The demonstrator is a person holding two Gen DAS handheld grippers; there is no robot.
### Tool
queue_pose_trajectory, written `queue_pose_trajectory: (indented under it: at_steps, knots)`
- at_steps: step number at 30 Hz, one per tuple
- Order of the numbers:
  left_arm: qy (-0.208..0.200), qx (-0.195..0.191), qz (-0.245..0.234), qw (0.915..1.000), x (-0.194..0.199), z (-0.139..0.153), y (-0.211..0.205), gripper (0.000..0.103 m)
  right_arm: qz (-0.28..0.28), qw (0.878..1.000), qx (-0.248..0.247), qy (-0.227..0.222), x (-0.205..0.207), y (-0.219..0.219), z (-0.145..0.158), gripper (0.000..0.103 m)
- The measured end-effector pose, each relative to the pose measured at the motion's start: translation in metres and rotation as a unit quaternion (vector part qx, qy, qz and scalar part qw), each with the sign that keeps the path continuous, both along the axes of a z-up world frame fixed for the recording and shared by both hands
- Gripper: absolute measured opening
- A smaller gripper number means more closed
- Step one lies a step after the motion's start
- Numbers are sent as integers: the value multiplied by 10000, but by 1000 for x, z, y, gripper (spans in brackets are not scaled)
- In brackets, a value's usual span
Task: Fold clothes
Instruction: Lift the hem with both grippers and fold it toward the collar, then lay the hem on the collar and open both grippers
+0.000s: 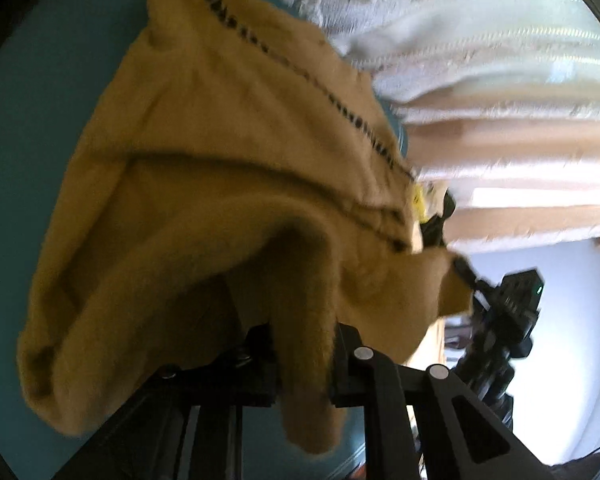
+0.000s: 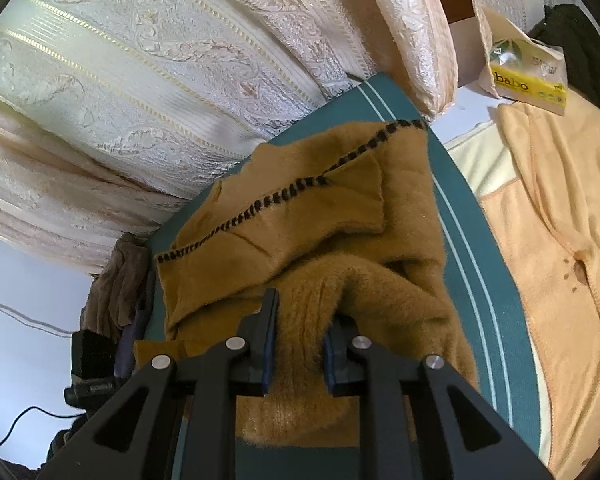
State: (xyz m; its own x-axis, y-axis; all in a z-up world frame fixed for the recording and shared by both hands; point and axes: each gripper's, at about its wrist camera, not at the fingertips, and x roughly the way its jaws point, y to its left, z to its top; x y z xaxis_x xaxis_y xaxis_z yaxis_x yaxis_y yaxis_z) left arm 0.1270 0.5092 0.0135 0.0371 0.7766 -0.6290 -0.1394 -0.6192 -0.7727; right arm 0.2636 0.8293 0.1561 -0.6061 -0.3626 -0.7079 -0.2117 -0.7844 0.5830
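Observation:
A fuzzy mustard-brown garment [image 1: 204, 184] with black blanket stitching along one edge hangs bunched over a teal surface [image 1: 24, 128]. My left gripper [image 1: 304, 360] is shut on a thick fold of it. The same garment [image 2: 308, 216] lies partly folded on the teal cloth [image 2: 472, 248] in the right wrist view. My right gripper [image 2: 300, 344] is shut on a raised fold of it. The other gripper [image 1: 500, 320] shows at the garment's right edge in the left wrist view, which is blurred.
Cream embossed curtains [image 2: 148, 80] hang behind the teal cloth. A peach garment [image 2: 560, 216] lies to the right. A yellow "babo" packet [image 2: 528, 76] sits at the back right. A brownish cloth pile [image 2: 120, 280] and a black device with a cable [image 2: 88, 364] are at the left.

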Motion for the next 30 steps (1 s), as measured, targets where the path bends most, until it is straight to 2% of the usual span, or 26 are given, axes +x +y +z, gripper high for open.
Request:
queue_pose_trajectory:
  at_steps: [5,13,20,26,27,28,29,30]
  knots:
    - [448,294,450,9975,-24,31,-10,15,31,9999,76,110,-8,1,6,22]
    - [1119,536,1145,9856,-89,68,-24,15,-5,9983,192,554,-52,1,32,22]
    - [1264,585,1418,9800,-143,68,-27,15,-289,9972,351,586,-104,16,31,22]
    - [1193,433,1424,9816,-179,45,-14,15,-596,9968,468,274,-141,30,9,23]
    - [1106,377,1439,9827,-184,38,-12,15,-647,9965,486,207,-146,32,4,25]
    - [1020,321,1453,9836,-190,30,-10,15,-682,9962,541,74,-152,34,-3,35]
    - [922,253,1448,9848,-195,23,-9,15,-717,9957,583,-14,-155,36,-8,53]
    - [822,185,1441,9860,-198,15,-7,15,-818,9943,681,-18,-155,38,-10,66]
